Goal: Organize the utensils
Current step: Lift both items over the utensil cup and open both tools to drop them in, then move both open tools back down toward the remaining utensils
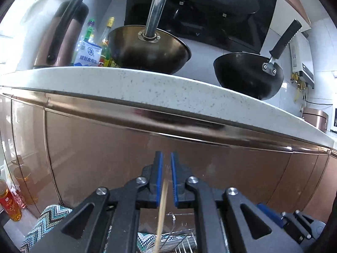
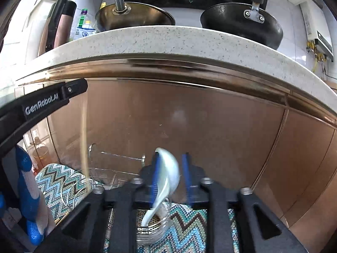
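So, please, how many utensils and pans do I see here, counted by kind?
Woks on the counter: 2, a brown one and a black one
White spoon: 1
Chopstick: 1
Total: 4

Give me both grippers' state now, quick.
Left gripper: open; chopstick loose between the fingers.
Right gripper: open; blurred spoon between the fingers, apparently not clamped.
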`<state>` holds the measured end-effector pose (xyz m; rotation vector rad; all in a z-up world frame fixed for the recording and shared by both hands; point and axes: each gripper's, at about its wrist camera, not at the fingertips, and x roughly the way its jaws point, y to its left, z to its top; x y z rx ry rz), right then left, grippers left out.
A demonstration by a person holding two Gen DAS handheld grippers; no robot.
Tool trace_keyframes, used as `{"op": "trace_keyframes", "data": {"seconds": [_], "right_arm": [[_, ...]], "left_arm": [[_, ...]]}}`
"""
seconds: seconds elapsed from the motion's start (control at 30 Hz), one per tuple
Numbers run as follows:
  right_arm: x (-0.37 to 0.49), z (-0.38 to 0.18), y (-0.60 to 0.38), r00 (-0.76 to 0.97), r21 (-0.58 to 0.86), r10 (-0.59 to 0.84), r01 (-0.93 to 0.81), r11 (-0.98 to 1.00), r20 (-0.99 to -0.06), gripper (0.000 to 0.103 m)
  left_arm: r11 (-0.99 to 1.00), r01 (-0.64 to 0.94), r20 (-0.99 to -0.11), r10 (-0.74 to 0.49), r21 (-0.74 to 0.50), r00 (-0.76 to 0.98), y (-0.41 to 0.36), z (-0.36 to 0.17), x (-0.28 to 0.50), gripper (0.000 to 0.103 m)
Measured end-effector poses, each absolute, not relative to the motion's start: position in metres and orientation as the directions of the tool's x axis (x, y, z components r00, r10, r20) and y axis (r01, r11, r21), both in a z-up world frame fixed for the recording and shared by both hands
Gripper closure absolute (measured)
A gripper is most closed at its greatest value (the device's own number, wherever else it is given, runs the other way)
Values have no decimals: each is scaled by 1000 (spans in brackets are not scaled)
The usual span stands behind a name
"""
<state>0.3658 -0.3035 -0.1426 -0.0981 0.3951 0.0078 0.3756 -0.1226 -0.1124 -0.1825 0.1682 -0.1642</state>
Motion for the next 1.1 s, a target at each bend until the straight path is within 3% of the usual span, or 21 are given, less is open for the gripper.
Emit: {"op": "trace_keyframes", "data": {"seconds": [0.1,0.3,0.43,0.73,0.9,1.1], "right_arm": [[357,-134,-306,928,-89,-18,-17,996,-372,64],[322,-101,-310,941,-83,-25,-3,997,-336,64],[292,-78,-308,944,-71,-17,-7,997,-331,64],[225,-74,-309,892,14,79,-81,997,-446,65],[204,-109,-311,816,85,156,-131,988,-556,68],[207,-181,-302,606,221,325,-241,945,-726,70]], "left_arm": [[969,150,-146,-180,-198,973,-113,-103,365,77],[979,126,-118,-146,-162,982,-76,-62,325,75],[985,108,-147,-127,-135,981,-48,-40,300,75],[983,130,-462,-176,-130,869,12,-66,273,75],[969,194,-633,-246,-152,734,23,-115,267,76],[948,252,-793,-303,-195,528,15,-182,277,76]]}}
